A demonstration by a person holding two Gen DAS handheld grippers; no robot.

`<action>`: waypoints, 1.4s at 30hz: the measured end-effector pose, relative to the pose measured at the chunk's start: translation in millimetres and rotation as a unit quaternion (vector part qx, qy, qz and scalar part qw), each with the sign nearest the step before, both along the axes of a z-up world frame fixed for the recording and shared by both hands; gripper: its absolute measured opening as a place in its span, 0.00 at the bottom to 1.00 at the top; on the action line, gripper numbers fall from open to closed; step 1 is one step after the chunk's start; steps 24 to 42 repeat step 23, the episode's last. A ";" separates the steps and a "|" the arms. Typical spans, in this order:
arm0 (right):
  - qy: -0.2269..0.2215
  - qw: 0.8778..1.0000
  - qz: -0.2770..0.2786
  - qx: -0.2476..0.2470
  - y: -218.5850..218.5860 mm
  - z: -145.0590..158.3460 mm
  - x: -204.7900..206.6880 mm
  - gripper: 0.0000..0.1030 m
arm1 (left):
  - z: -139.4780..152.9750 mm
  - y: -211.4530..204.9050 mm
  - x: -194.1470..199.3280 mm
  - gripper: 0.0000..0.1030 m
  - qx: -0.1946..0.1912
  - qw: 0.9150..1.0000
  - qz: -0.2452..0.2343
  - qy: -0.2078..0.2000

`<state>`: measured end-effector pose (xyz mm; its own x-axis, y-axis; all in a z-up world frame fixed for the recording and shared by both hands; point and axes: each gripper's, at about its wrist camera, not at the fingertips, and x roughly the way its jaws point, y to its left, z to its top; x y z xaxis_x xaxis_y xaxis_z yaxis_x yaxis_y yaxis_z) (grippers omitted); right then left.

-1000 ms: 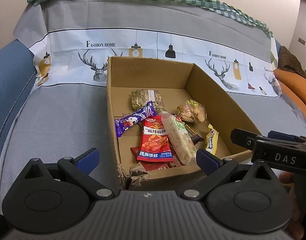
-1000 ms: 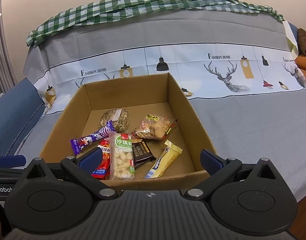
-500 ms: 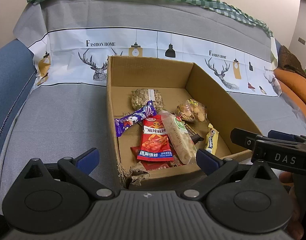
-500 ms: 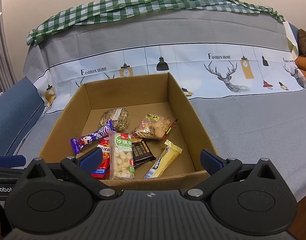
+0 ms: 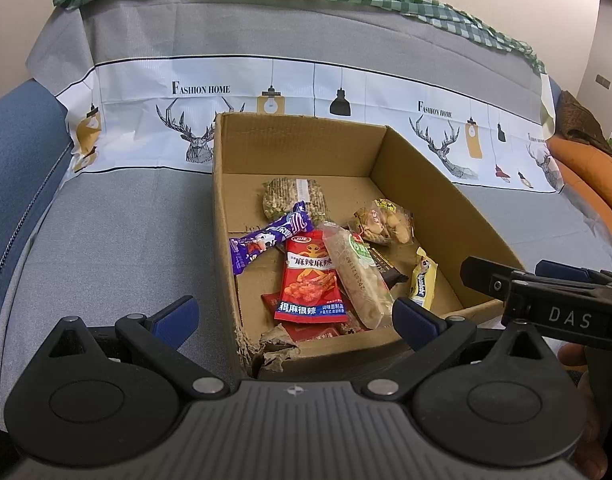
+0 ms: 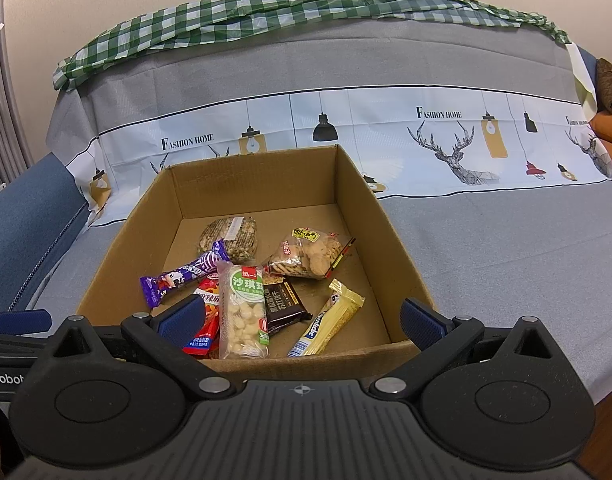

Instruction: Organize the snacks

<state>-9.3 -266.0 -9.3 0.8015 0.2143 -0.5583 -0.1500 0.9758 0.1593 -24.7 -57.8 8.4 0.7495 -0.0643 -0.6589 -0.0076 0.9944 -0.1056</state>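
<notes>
Both grippers, the left gripper (image 5: 294, 316) and right gripper (image 6: 300, 318), are being held with jaws spread wide and empty before the cardboard box (image 6: 369, 208). Inside it, a red spicy-strip packet (image 5: 310, 282), purple bar (image 6: 184, 274), green-labelled sachima pack (image 6: 244, 312) and biscuit bag (image 6: 309, 258) are lying.

Both grippers sit level side by side at the near edge, the left gripper (image 5: 294, 316) and the right gripper (image 6: 300, 316) each with fingers spread wide apart and holding nothing.
</notes>
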 end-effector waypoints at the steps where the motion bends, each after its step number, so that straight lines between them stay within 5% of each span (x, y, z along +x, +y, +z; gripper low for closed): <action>1: 0.000 1.000 0.000 0.000 0.2 0.0 0.0 0.99 | -0.1 0.2 -0.1 1.00 0.000 1.000 0.000 0.000; 42: 0.005 1.000 -0.002 0.019 -7.9 -1.7 11.7 0.99 | -0.6 -3.2 8.0 1.00 0.000 1.000 -0.010 -0.010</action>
